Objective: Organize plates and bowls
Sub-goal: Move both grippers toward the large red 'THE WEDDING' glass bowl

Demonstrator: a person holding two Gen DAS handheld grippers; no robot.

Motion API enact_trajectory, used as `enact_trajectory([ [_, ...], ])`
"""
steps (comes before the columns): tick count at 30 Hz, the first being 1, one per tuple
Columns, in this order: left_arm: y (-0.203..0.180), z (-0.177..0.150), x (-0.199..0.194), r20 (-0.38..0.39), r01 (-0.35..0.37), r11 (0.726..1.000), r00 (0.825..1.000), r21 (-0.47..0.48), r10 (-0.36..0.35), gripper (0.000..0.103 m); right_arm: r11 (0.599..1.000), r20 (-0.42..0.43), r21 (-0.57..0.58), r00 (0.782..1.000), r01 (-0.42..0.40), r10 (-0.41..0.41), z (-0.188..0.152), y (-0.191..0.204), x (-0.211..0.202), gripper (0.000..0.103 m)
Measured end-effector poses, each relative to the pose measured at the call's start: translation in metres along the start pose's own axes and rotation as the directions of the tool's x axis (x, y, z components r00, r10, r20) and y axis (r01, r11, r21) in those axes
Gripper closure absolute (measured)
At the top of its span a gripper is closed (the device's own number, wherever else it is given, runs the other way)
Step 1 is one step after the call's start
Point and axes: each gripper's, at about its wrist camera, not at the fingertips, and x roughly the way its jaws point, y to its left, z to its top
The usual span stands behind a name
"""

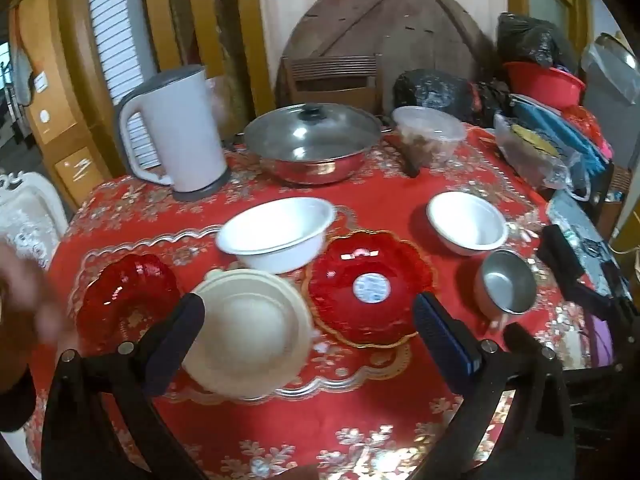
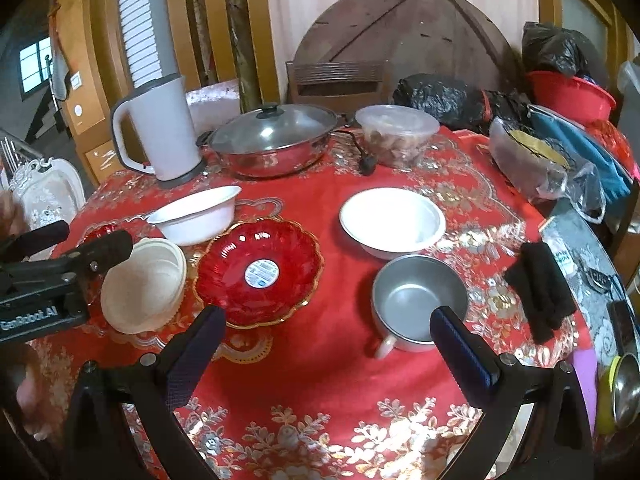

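The round table [image 2: 360, 408] under its red flowered cloth runs off the bottom of both views, and the back half is packed: a lidded steel pan [image 2: 272, 148], a white kettle [image 2: 160, 132], a plastic tub [image 2: 396, 132], black bags [image 2: 440, 100]. What's in the tub is too murky to tell.

Task stuff sits mid-table: red plate [image 2: 260, 268] in the centre, big white bowl [image 2: 196, 214] just behind it, another white bowl [image 2: 392, 222] to the right, steel bowl [image 2: 420, 300] in front of that, and a cream dish [image 1: 248, 328] left of the red plate. A small red bowl [image 1: 128, 296] is half hidden at far left.

The left gripper [image 1: 308, 332] is spread wide around the cream dish, not touching it. The right gripper [image 2: 328, 344] is also spread, holding nothing, over open cloth near the front edge.
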Motion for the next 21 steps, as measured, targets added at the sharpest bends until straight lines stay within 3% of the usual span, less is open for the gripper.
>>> enact_trajectory([
  [12, 0.074, -0.033, 0.018, -0.132, -0.129, 0.983, 0.985, -0.134, 0.111, 0.0, 0.989, -0.038, -0.112, 0.995, -0.1, 0.096, 0.009, 0.063, 0.022, 0.0],
  [21, 0.117, -0.043, 0.024, -0.184, -0.185, 0.96, 0.972, -0.212, 0.147, 0.0, 0.972, -0.056, -0.177, 0.987, -0.157, 0.149, 0.018, 0.11, 0.035, 0.0],
])
